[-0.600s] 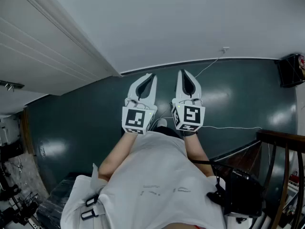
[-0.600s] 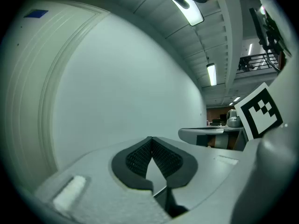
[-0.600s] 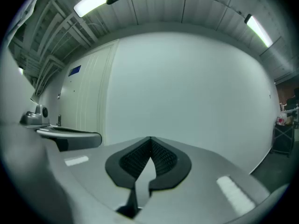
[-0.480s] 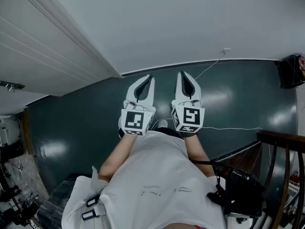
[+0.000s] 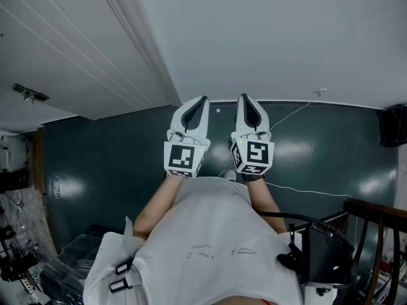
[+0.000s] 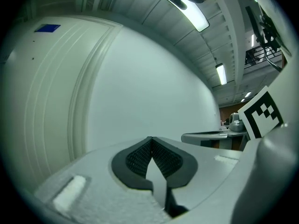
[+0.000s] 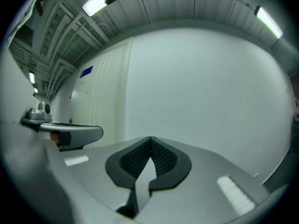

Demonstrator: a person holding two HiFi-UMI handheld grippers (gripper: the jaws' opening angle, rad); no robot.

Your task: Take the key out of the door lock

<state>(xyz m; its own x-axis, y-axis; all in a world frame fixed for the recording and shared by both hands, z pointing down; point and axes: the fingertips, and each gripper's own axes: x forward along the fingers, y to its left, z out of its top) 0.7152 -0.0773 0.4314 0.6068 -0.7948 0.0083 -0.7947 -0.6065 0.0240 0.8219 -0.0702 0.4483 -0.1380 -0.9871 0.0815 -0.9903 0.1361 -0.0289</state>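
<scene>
In the head view both grippers are held side by side at chest height, level, pointing at a white wall. The left gripper [image 5: 202, 99] is shut with nothing between its pads, and so is the right gripper [image 5: 243, 97]. A white panelled door [image 5: 57, 49] fills the upper left, and its frame edge runs down towards the left gripper. A small dark fitting [image 5: 27, 93] sticks out of the door; I cannot make out a key or a lock. The left gripper view shows shut jaws [image 6: 150, 138] before the door panels [image 6: 51, 87]. The right gripper view shows shut jaws [image 7: 150, 138] facing bare wall.
The floor [image 5: 102, 164] is dark green. A thin white cable [image 5: 305, 190] trails across it from the wall. A black box [image 5: 394, 124] stands at the far right, dark wooden rails [image 5: 375, 211] at the lower right, and dark clutter [image 5: 19, 259] at the lower left.
The wall and door fill more of the head view, and the floor line has dropped. The door frame edge is nearer the left gripper. Both grippers stay side by side and shut.
</scene>
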